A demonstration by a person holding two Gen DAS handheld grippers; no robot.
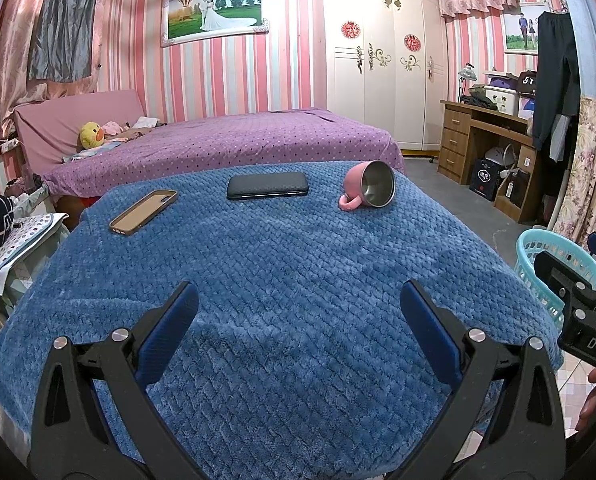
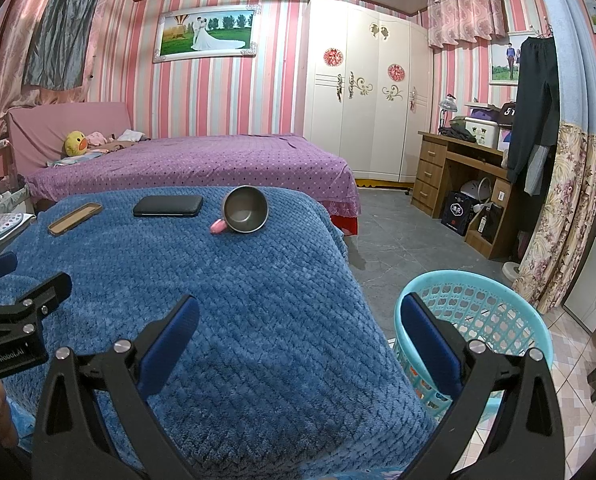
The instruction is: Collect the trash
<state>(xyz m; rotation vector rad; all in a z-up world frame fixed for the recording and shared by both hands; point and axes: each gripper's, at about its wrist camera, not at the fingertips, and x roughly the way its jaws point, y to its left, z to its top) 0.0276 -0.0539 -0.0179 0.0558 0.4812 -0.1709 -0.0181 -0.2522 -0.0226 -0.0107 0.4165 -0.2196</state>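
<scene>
A table under a blue blanket (image 1: 281,264) carries a tan phone case (image 1: 143,212), a black phone-like case (image 1: 267,191) and a pink mug (image 1: 368,190) lying on its side, steel inside. They show in the right wrist view too: the tan case (image 2: 75,219), the black case (image 2: 168,206), the mug (image 2: 245,210). A light blue plastic basket (image 2: 498,312) stands on the floor right of the table; its rim shows in the left view (image 1: 538,240). My left gripper (image 1: 298,312) is open and empty over the near blanket. My right gripper (image 2: 298,324) is open and empty over the blanket's right edge, beside the basket.
A purple bed (image 1: 233,140) lies behind the table. A white wardrobe (image 2: 362,92) and a wooden desk (image 2: 458,176) stand at the right, with boxes under the desk. Grey floor (image 2: 394,232) runs between bed, desk and basket. Clutter sits left of the table (image 1: 13,240).
</scene>
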